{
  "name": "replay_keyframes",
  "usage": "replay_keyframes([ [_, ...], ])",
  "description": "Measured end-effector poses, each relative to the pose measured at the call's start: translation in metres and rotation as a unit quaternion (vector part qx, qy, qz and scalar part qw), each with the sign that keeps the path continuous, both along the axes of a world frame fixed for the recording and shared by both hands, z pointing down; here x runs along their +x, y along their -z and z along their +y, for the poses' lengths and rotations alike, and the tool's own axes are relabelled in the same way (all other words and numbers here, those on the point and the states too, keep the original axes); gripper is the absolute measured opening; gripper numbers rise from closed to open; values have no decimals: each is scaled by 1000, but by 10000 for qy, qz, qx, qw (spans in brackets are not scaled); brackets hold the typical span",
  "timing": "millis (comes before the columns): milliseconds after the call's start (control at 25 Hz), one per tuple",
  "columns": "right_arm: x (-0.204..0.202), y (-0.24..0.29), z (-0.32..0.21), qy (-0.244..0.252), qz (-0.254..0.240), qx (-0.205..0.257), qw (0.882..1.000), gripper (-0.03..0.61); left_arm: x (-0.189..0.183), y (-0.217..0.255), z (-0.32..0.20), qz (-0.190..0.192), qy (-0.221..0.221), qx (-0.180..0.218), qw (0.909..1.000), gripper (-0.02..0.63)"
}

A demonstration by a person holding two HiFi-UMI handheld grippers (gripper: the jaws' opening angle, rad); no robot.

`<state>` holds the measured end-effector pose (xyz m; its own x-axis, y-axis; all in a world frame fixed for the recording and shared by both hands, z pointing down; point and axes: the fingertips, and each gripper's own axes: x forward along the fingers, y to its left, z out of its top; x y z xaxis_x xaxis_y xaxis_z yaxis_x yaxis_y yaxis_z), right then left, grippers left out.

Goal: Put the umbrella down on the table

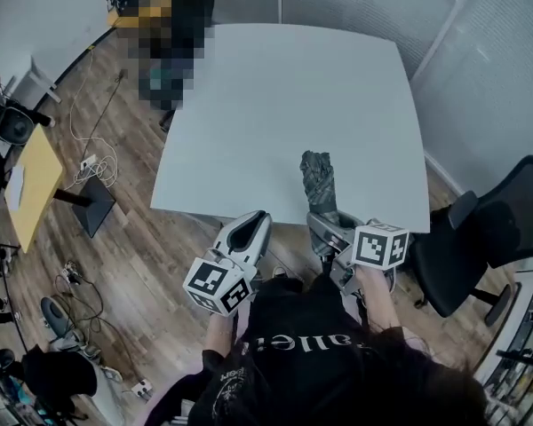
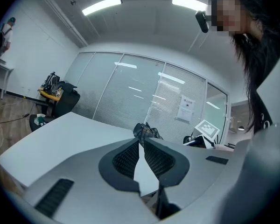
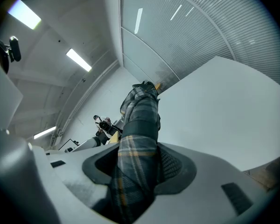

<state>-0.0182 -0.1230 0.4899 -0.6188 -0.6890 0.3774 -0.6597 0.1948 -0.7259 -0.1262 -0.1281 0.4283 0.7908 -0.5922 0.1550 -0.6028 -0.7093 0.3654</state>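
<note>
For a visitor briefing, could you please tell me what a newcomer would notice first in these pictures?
A folded plaid umbrella juts over the near edge of the big white table, clamped in the right claw. The left claw, shut and empty, hangs beside it.

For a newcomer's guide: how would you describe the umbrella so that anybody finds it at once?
Find the white table, then its near edge. There the right gripper clamps the umbrella: a folded, dark plaid bundle, unlike the grey gripper.

bright, even light from ceiling strips (image 2: 101,5); fisheye edges dark, bent.
</note>
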Motion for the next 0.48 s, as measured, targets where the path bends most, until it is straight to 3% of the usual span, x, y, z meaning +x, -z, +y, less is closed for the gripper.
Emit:
replay_keyframes([
  [240,11,-12,-35,141,363,-78,9992,213,0,-6,-21,43,13,-56,10000,46],
  [480,22,-24,-92,583,721,-25,9957,213,5,-5,-47,21,87,-2,10000,46],
])
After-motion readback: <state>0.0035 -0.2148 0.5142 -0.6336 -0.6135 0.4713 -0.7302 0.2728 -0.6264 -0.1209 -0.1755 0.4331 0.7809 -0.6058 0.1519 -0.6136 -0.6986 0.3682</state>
